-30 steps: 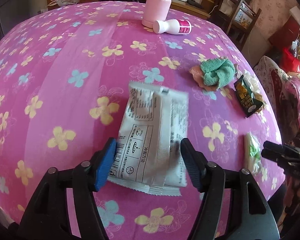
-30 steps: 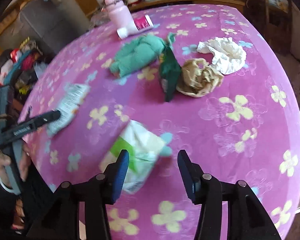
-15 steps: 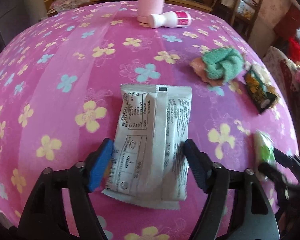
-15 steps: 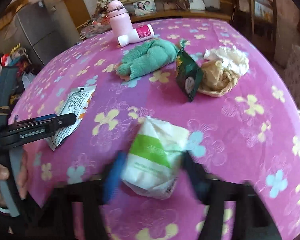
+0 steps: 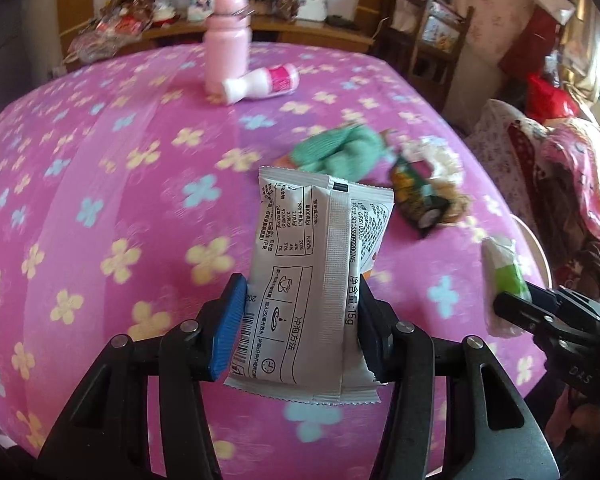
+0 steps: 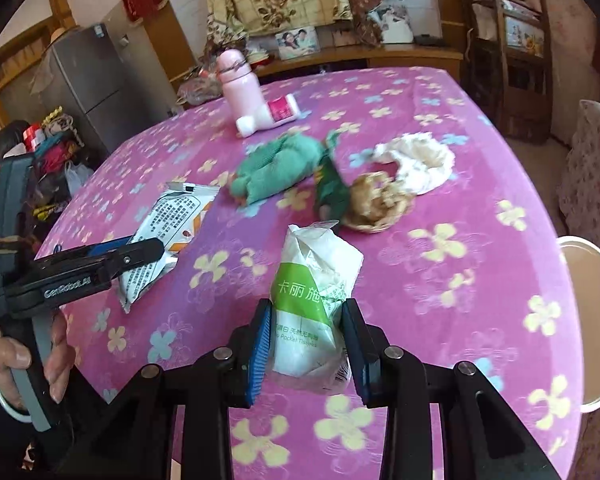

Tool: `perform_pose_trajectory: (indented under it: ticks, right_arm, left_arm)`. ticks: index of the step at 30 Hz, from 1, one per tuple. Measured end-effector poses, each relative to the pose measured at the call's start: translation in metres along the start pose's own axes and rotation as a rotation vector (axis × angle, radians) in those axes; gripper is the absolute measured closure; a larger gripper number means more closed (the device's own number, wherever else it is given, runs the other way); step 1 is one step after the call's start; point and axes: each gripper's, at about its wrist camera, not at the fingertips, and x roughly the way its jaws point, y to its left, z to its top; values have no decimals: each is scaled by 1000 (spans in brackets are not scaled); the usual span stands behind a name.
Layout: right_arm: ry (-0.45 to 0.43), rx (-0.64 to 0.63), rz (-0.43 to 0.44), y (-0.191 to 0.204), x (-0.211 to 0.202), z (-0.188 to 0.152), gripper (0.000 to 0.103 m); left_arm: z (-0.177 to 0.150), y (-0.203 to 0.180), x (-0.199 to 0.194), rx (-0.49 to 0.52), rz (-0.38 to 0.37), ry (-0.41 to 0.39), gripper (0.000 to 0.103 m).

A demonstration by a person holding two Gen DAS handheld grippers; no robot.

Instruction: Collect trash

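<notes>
My left gripper (image 5: 298,328) is shut on a white printed sachet (image 5: 320,272) and holds it lifted above the pink flowered tablecloth (image 5: 100,184). My right gripper (image 6: 306,354) is shut on a white-and-green tissue pack (image 6: 314,292), also lifted. The sachet (image 6: 164,236) and left gripper (image 6: 148,252) show in the right wrist view; the tissue pack (image 5: 502,280) shows at the right in the left wrist view. On the table lie a dark green snack wrapper (image 6: 332,188), a crumpled brown paper (image 6: 376,204) and a crumpled white tissue (image 6: 420,164).
A green cloth (image 6: 276,168) lies mid-table. A pink bottle (image 6: 240,80) stands at the far side with a small white bottle (image 6: 272,114) lying beside it. A white round bin rim (image 6: 592,320) sits off the table's right edge. Chairs and shelves stand behind.
Both grippers closed on their items and lifted them off the table: the left on the sachet, the right on the tissue pack.
</notes>
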Motion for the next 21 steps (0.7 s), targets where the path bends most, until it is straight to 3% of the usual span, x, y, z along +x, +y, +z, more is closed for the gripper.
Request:
perform_pose_trajectory:
  ticks: [21]
  right_arm:
    - [-100,132,-129,-100,-73,-13,69]
  left_arm:
    - [10,-135,17,175,-91,-16,53]
